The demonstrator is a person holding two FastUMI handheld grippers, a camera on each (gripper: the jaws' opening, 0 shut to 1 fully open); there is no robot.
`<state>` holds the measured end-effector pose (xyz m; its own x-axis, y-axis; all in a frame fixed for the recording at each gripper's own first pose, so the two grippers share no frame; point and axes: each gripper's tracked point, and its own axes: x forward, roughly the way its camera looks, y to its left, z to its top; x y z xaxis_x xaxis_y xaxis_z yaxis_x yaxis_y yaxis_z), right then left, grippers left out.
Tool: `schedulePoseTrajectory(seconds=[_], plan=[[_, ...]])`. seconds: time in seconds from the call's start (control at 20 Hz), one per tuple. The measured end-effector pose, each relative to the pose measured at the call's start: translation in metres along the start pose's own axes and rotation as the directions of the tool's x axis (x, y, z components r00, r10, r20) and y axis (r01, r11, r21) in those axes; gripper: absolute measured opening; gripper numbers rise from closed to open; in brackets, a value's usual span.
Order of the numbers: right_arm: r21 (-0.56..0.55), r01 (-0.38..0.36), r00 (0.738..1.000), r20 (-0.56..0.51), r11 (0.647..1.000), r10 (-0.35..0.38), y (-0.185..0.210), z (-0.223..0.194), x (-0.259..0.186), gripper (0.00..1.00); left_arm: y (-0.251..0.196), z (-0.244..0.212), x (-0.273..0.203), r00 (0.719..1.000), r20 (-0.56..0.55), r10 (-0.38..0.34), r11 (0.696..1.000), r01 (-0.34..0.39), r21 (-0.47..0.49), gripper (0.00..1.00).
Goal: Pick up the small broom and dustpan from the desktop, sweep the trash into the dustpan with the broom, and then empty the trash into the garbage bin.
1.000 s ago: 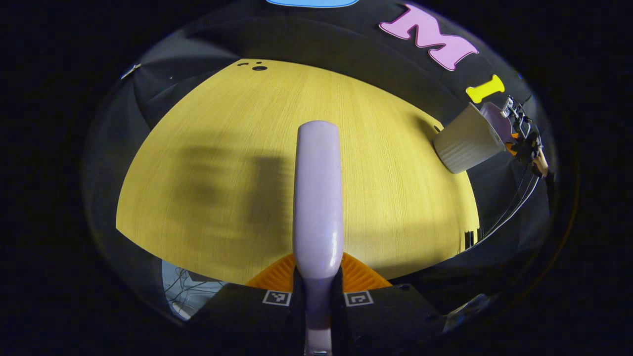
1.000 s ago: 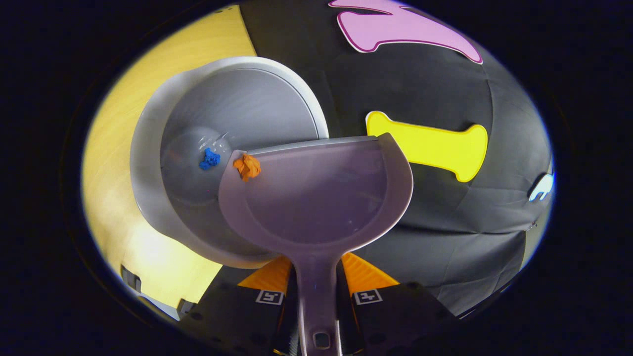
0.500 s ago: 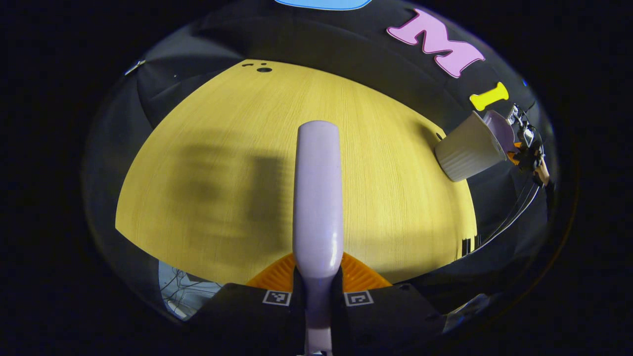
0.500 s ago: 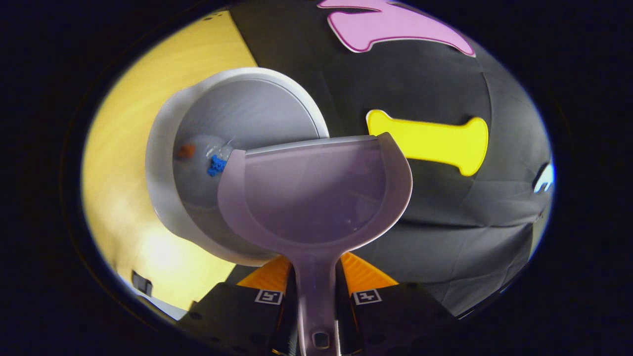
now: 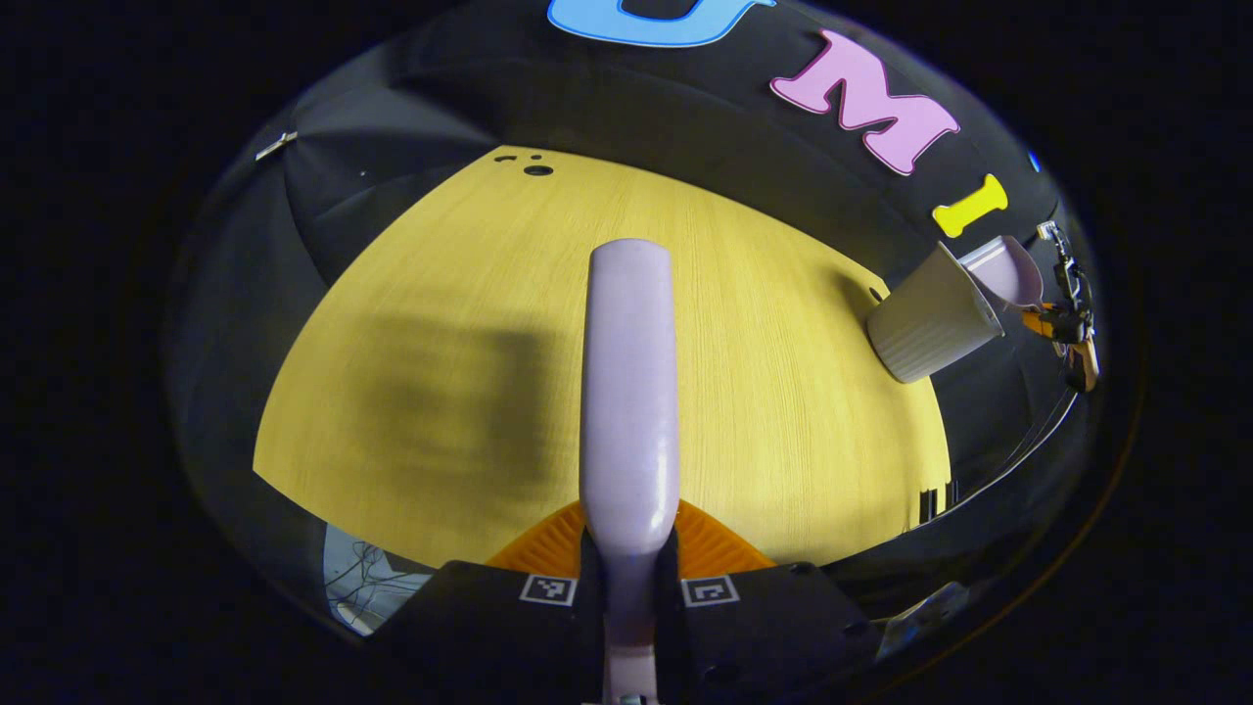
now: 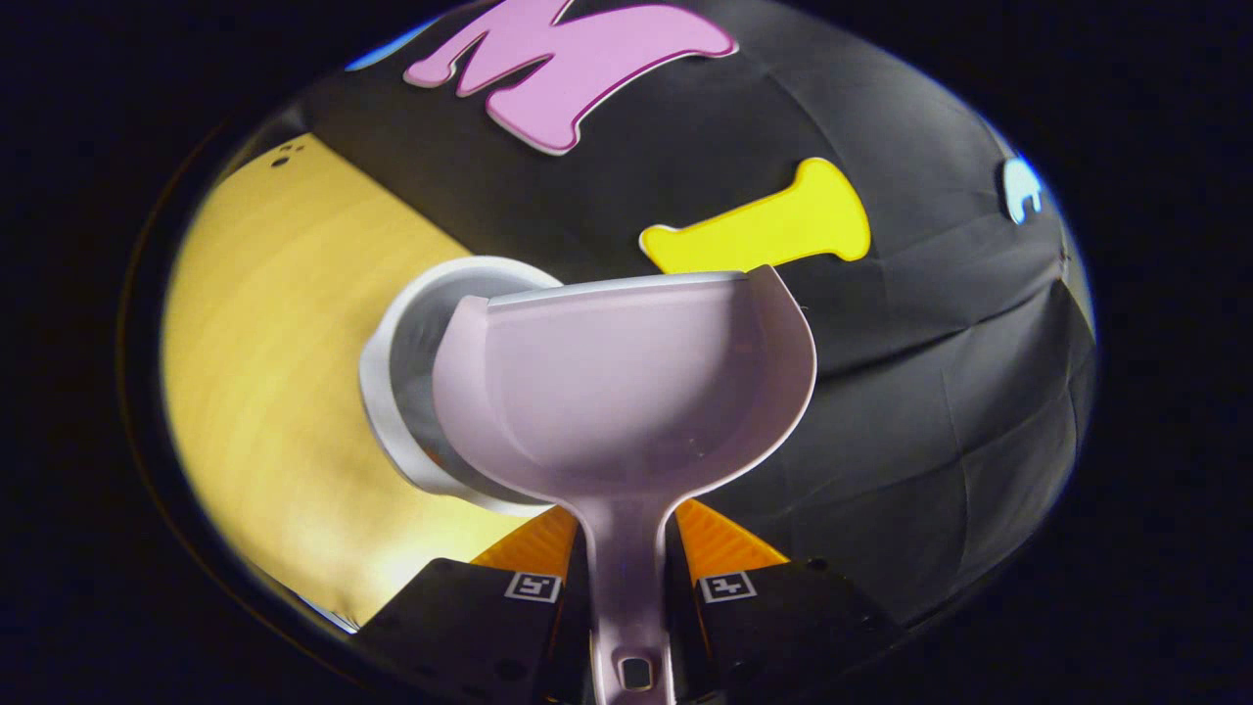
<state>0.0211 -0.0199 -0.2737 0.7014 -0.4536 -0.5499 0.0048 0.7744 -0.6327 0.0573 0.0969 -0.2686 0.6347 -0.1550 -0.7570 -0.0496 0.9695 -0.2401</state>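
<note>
Garbage bin (image 5: 928, 321): on the desktop (image 5: 470, 294), at its far right edge.
Dustpan (image 6: 626, 392): above the bin's mouth, partly covering it.
Broom handle (image 5: 628, 392): over the desktop's middle, left of the bin.

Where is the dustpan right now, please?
In the right gripper view the dustpan is held by its handle in the right gripper, in front of the garbage bin by the desk's edge.
</note>
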Motion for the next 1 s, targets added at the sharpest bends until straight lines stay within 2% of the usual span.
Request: schedulePoseTrajectory(seconds=[0.15,0.25,0.3,0.4,0.65,0.85,0.9,1.0], plan=[[0.084,-0.001,0.996,0.086,0.996,-0.006,0.002,0.022,-0.025,0.34,0.003,0.004,-0.007,1.0,0.011,0.004,1.0,-0.004,-0.019,0.25],[0.129,-0.023,0.991,0.133,0.991,0.006,0.006,0.036,-0.033,0.36,0.0,0.004,-0.013,1.0,0.022,0.0,0.999,0.001,-0.039,0.25],[0.16,-0.055,0.988,0.152,0.986,0.031,0.007,0.04,-0.039,0.34,-0.001,0.004,-0.015,1.0,0.03,0.005,0.999,-0.004,-0.034,0.24],[0.223,-0.149,0.977,0.186,0.963,0.108,0.017,0.051,-0.048,0.36,-0.001,0.003,-0.019,0.999,0.043,0.022,1.0,-0.022,-0.002,0.24],[0.349,-0.368,0.923,0.252,0.862,0.292,0.023,0.062,-0.051,0.36,-0.017,-0.002,-0.016,0.999,0.045,0.03,0.997,-0.033,0.069,0.25],[0.411,-0.534,0.845,0.292,0.738,0.449,0.023,0.065,-0.056,0.36,-0.037,-0.005,-0.008,1.0,0.03,0.006,0.994,-0.01,0.106,0.25],[0.409,-0.56,0.829,0.289,0.721,0.479,0.022,0.065,-0.059,0.34,-0.04,-0.006,-0.005,1.0,0.023,0.006,0.993,-0.009,0.117,0.24],[0.43,-0.599,0.8,0.284,0.675,0.529,0.028,0.058,-0.056,0.37,-0.043,-0.007,-0.001,1.0,0.016,0.013,0.99,-0.015,0.14,0.26]])
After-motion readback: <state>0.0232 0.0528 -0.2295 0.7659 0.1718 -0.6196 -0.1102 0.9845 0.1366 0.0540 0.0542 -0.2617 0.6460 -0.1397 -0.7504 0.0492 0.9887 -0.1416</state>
